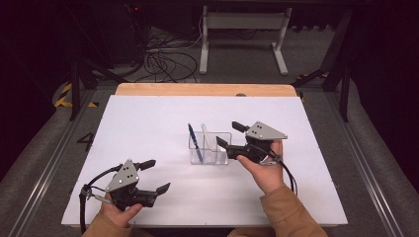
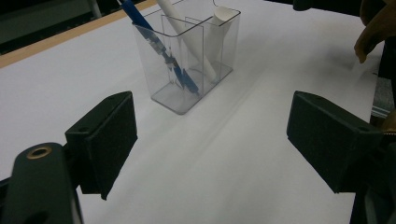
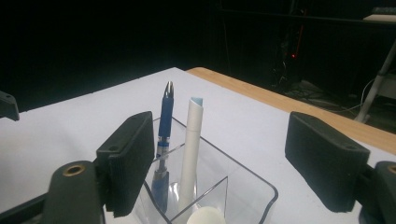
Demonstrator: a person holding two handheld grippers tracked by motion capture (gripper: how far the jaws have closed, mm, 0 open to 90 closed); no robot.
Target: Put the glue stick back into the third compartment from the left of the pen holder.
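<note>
Your right gripper (image 1: pixel 228 134) hangs just beside the clear holder (image 1: pixel 210 148) with its jaws wide open and empty. The holder stands mid-surface with a blue pen (image 1: pixel 194 142) and a white stick (image 1: pixel 207 139) inside. Your left gripper (image 1: pixel 154 175) waits near you, jaws wide open, holding nothing.

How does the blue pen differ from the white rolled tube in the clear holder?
The blue plastic pen is dark, with a metal tip upward; the white rolled paper tube is pale, with an open top end. Both lean in the clear plastic compartment holder, the pen in an end compartment, the tube beside it.
</note>
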